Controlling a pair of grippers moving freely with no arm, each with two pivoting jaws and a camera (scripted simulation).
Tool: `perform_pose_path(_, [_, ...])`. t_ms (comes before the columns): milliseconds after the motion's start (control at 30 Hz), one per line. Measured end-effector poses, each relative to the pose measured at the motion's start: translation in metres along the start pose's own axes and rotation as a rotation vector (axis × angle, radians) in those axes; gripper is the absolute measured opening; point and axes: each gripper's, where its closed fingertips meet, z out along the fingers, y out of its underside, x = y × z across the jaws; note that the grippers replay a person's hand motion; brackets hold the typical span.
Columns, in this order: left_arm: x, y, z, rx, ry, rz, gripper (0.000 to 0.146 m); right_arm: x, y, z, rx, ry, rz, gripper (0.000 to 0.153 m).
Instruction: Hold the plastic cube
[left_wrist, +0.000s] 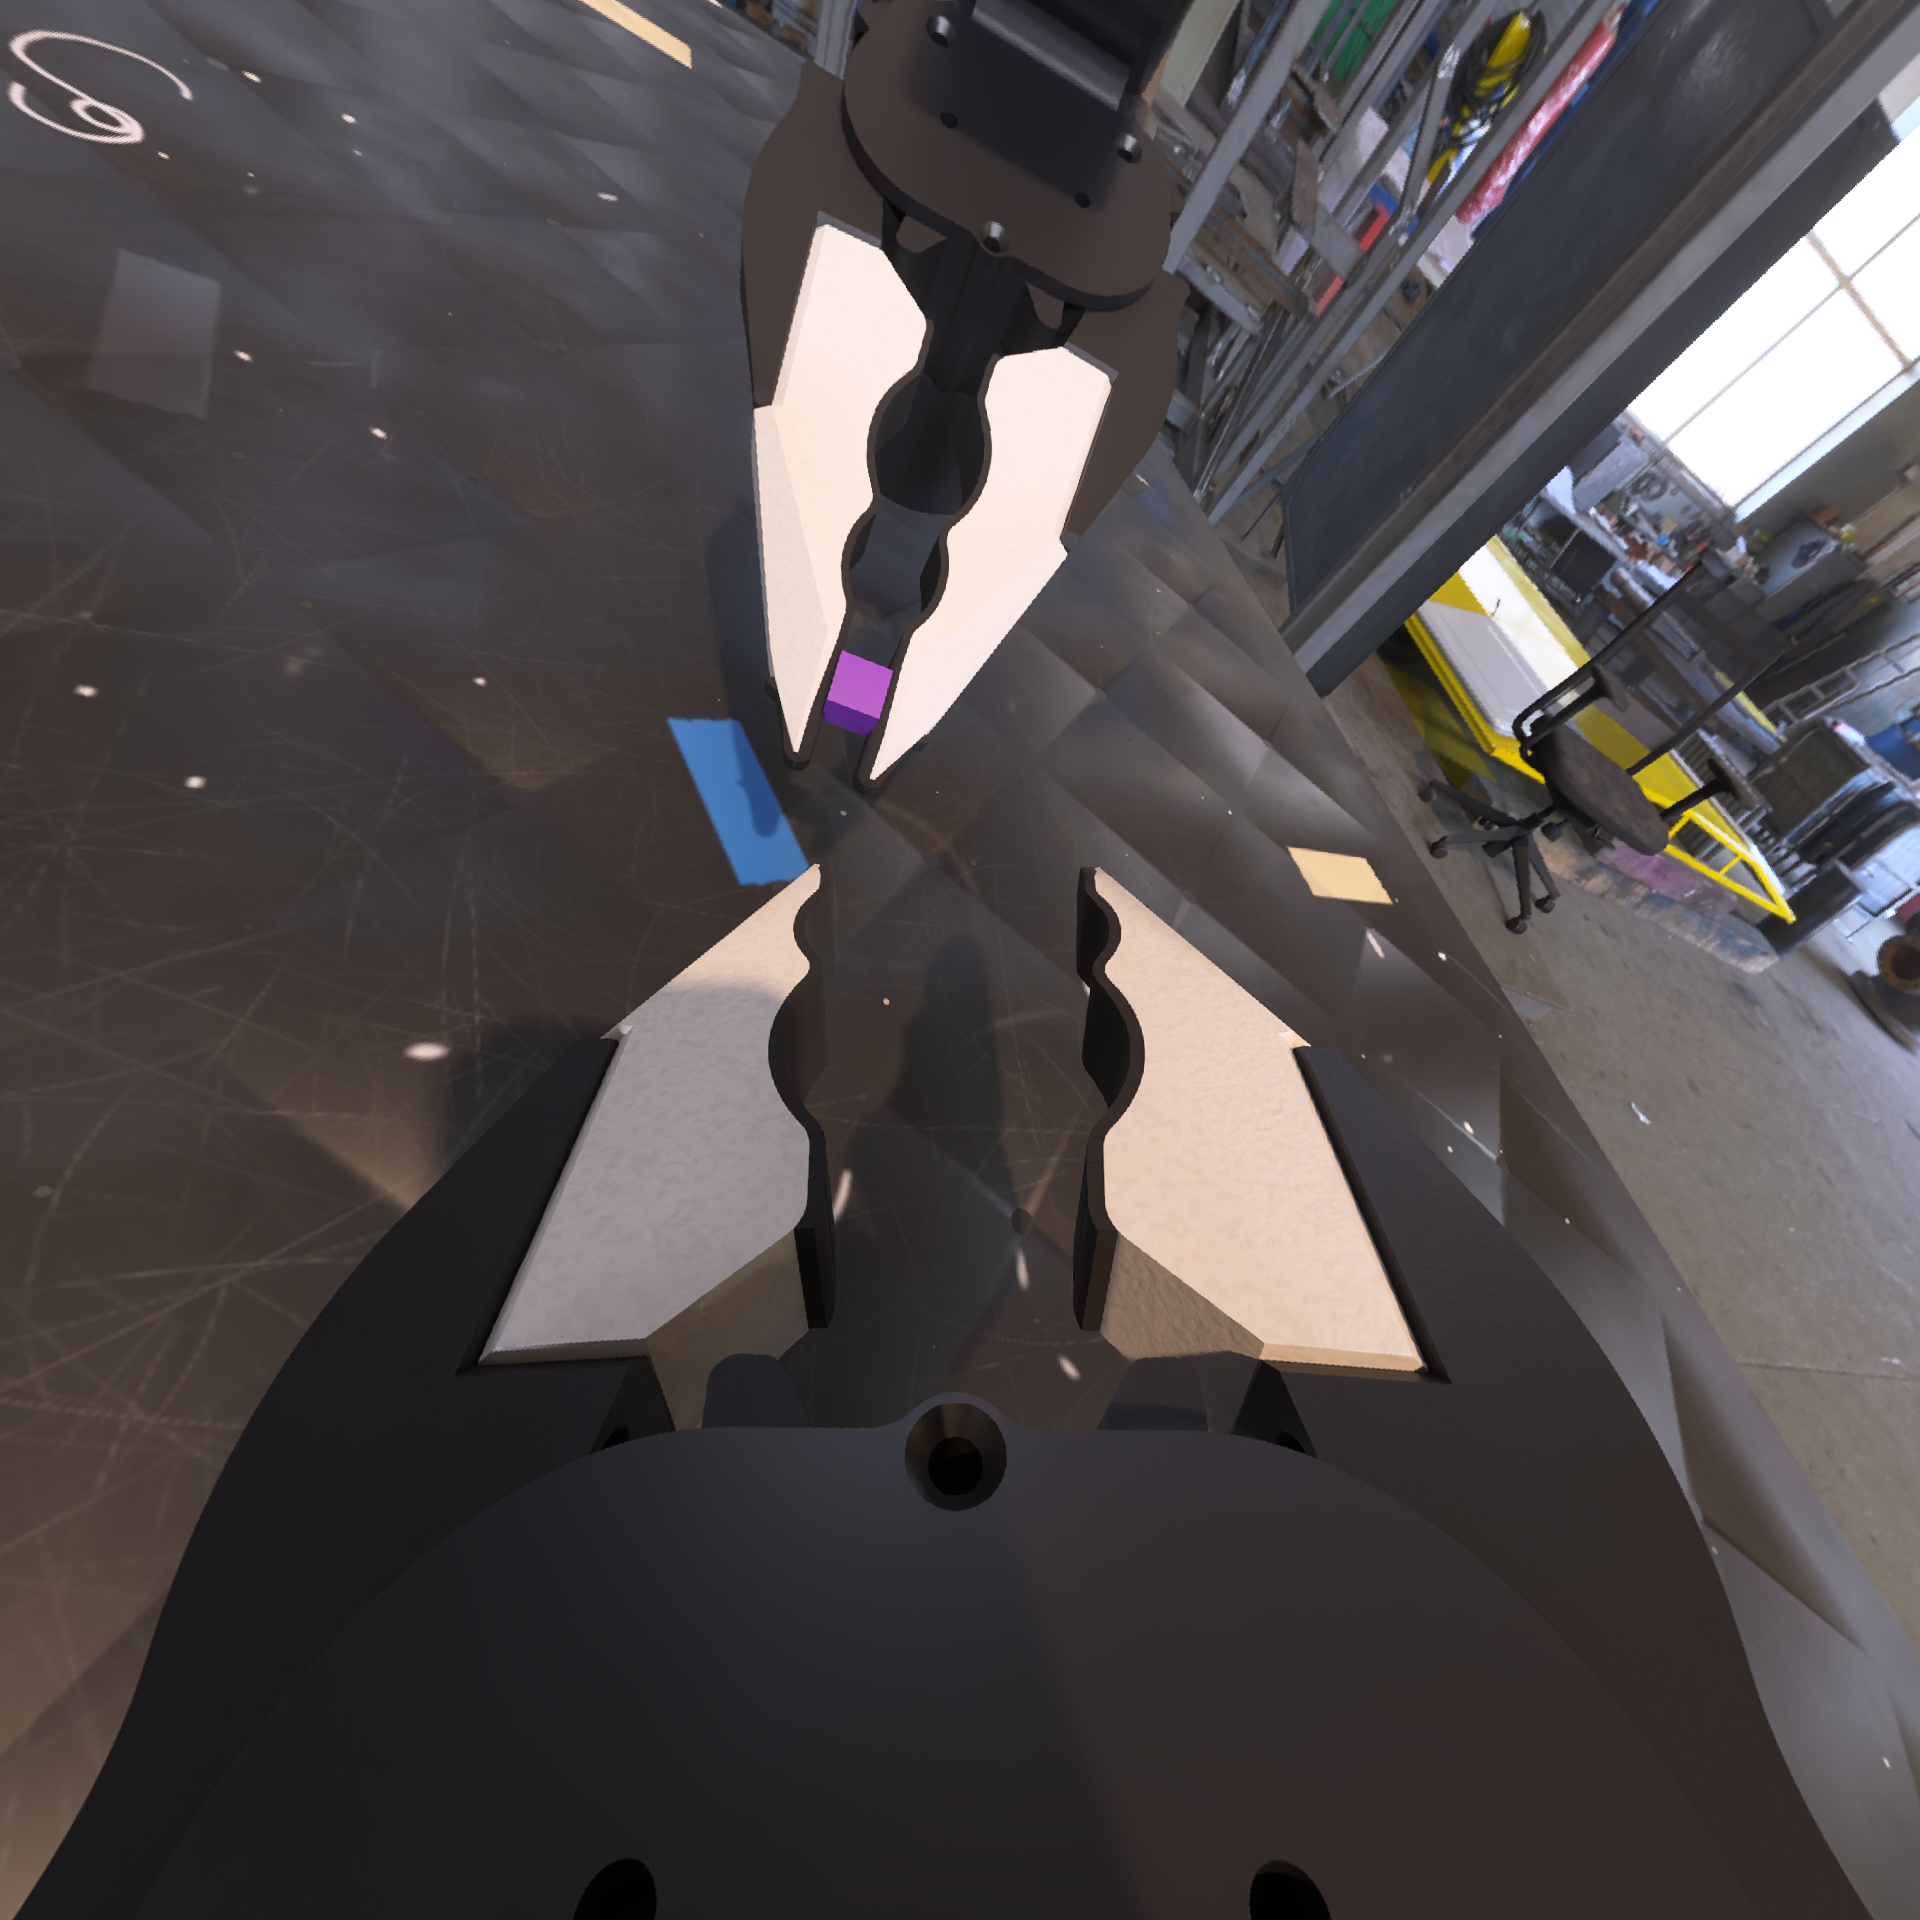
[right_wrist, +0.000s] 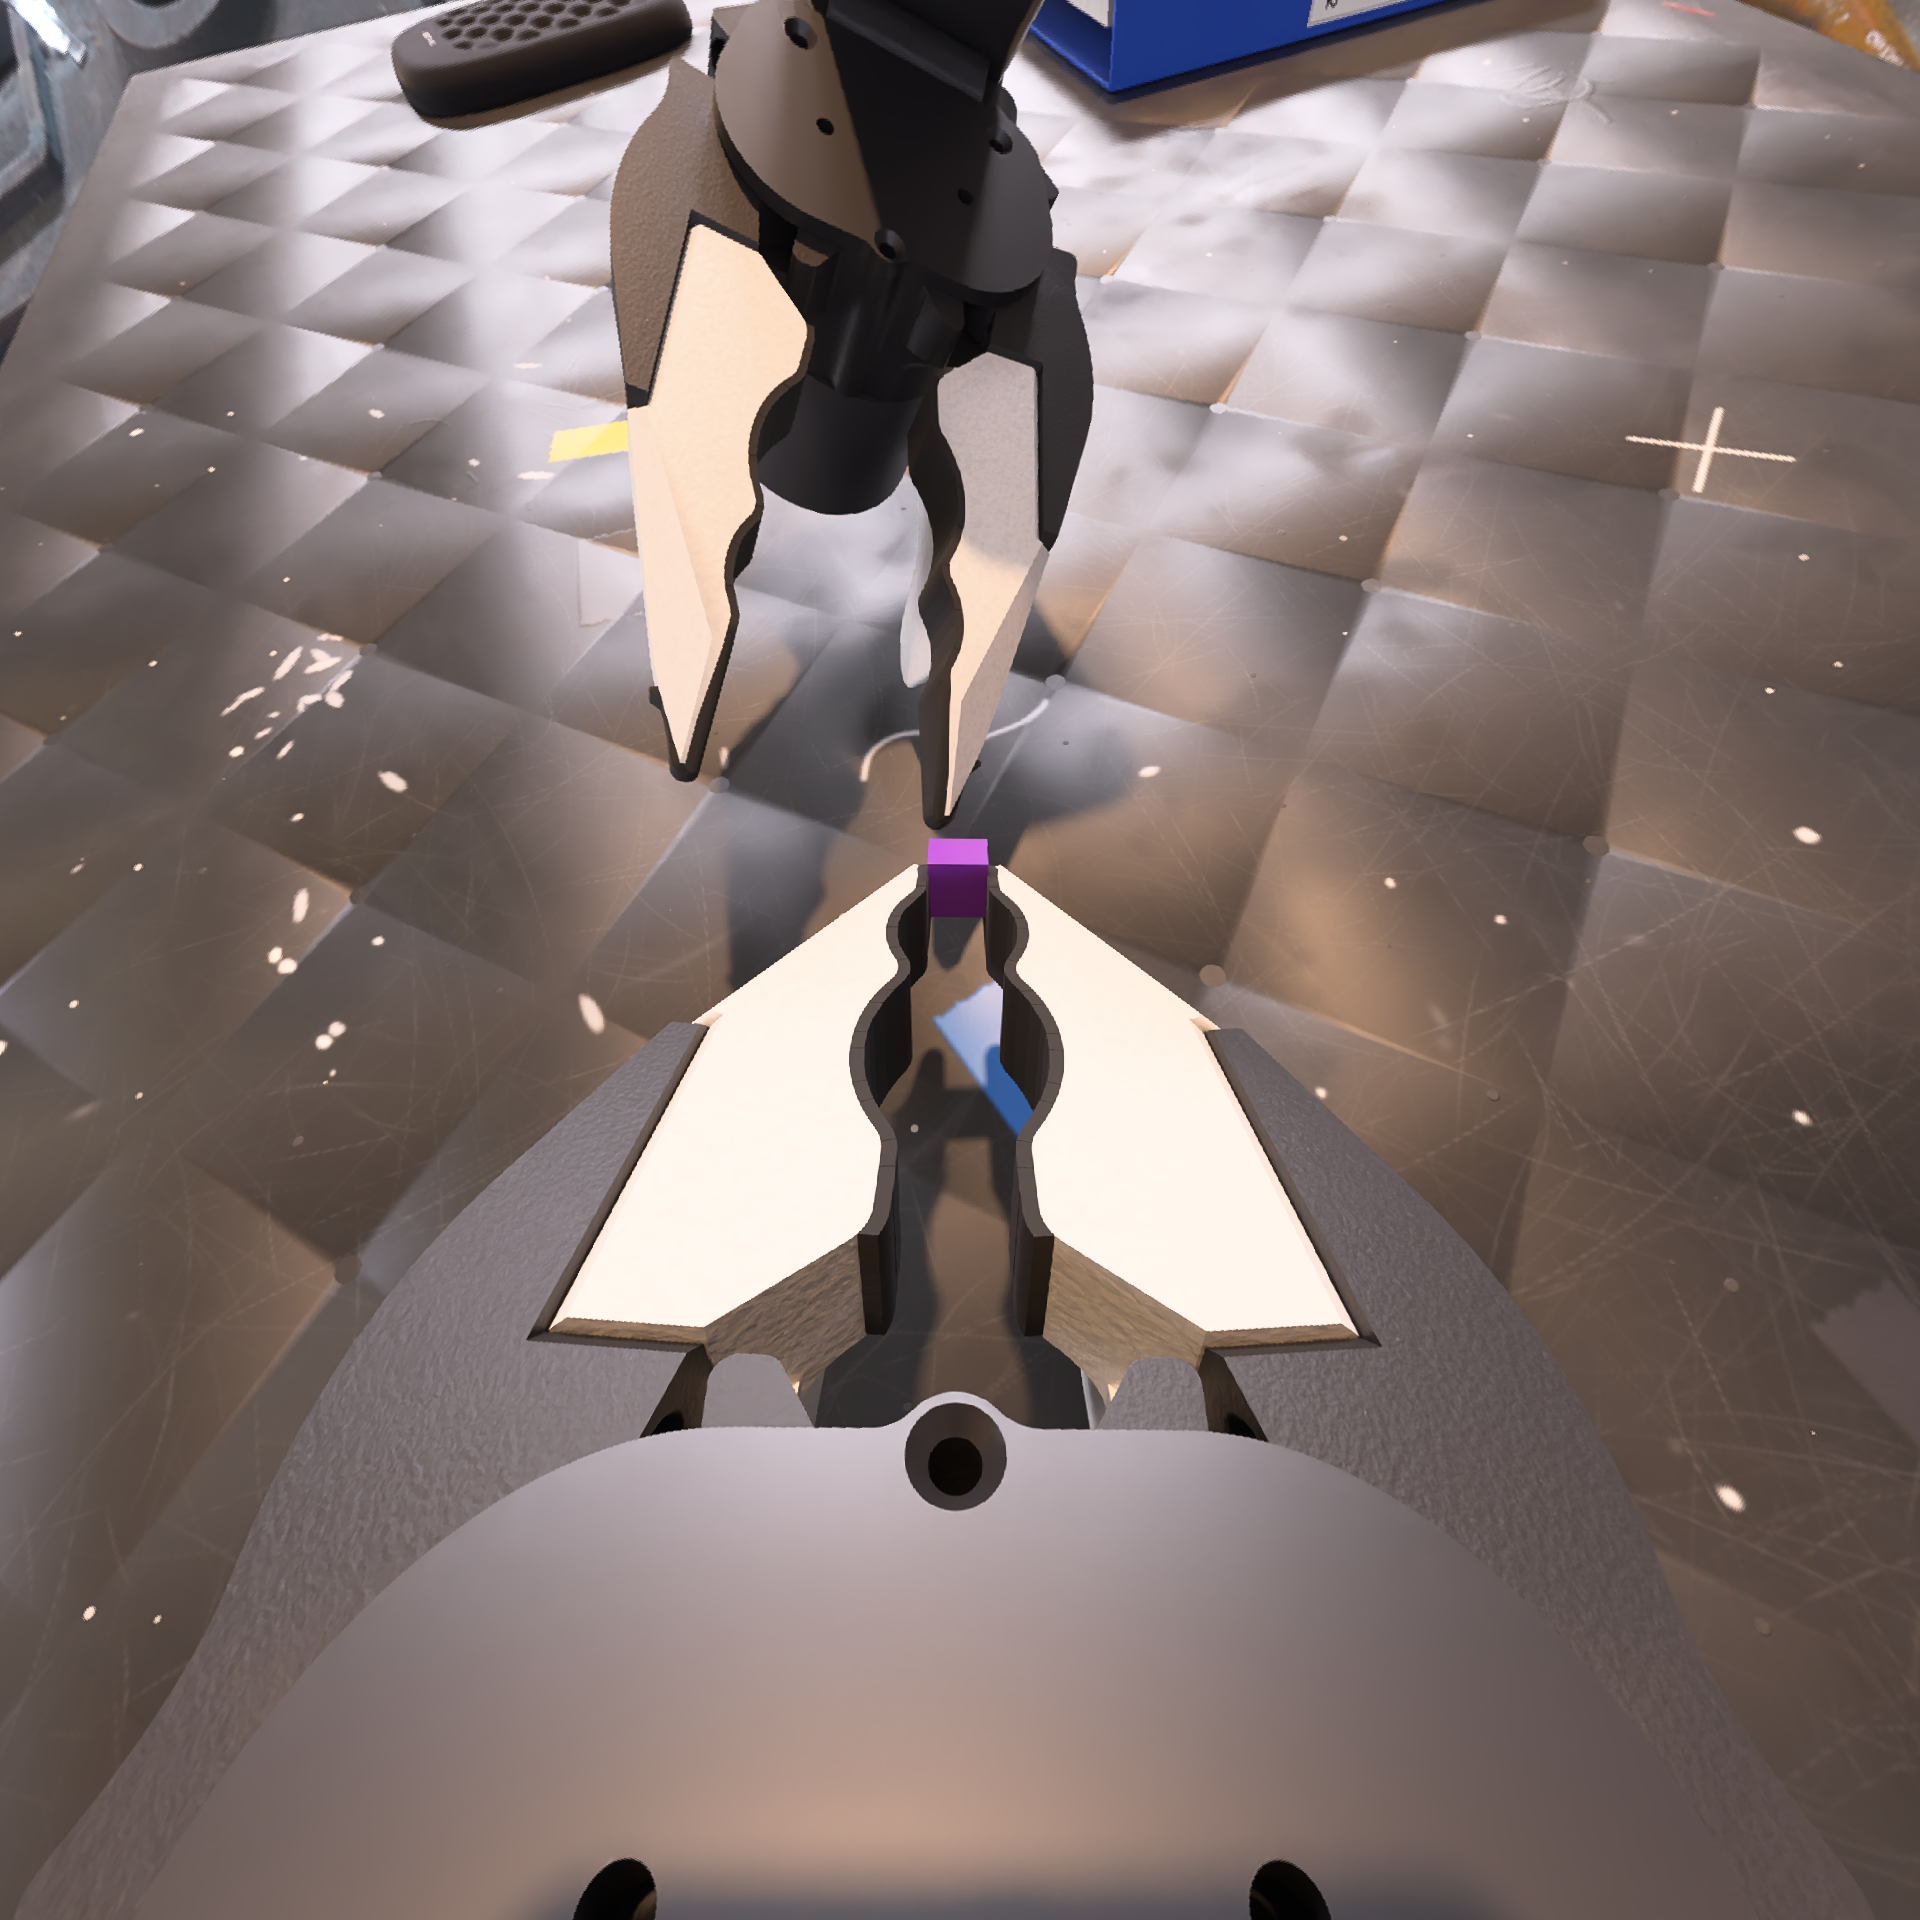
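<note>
The plastic cube is small and purple. My right gripper is shut on it, pinching it between the very tips of its cream fingers over the scratched metal table. In the left wrist view the cube shows between the right gripper's tips, which point down at the table. My left gripper is open and empty, facing the right gripper and a short way from the cube. It also shows in the right wrist view, jaws wide apart, one fingertip just beyond the cube.
A blue tape strip lies on the table under the right gripper, with a yellow strip farther off. A black remote-like object and a blue box sit at the far edge. An office chair stands beyond the table edge.
</note>
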Motion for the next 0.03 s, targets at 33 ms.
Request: perform_pose_path(33, [-0.0002,-0.0004,-0.0001,0.006,0.001,-0.006,0.046,0.0003,0.0002,-0.0001,0.001,0.001,0.001,0.009])
